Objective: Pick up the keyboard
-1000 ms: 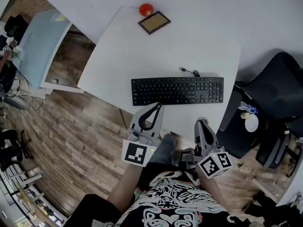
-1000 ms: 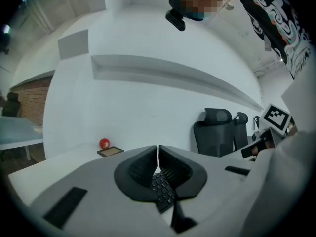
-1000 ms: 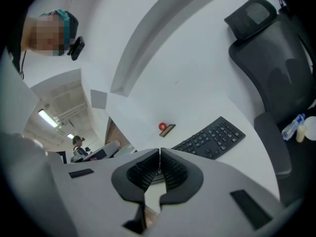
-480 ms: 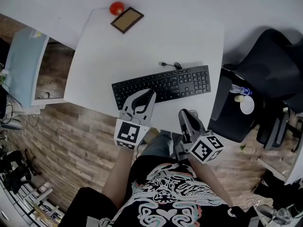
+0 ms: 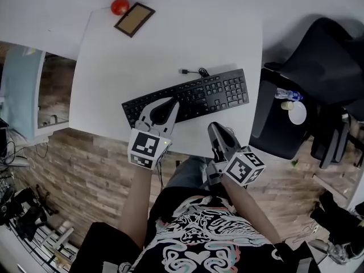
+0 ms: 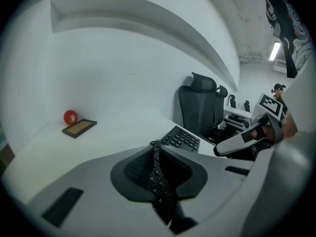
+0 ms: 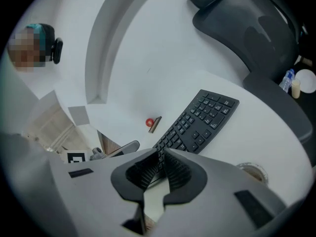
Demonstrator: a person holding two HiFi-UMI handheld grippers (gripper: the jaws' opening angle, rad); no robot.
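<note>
Both pairs of fingers together, empty: left gripper (image 5: 172,103) over keyboard (image 5: 219,91), right gripper (image 5: 214,127) near.

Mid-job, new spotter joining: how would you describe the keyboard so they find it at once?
Start at the white table. The keyboard lies slanted across its near half, close to the front edge. It is the only long black thing there, with a cable at its far edge; the red ball and small brown frame sit at the far left corner.
</note>
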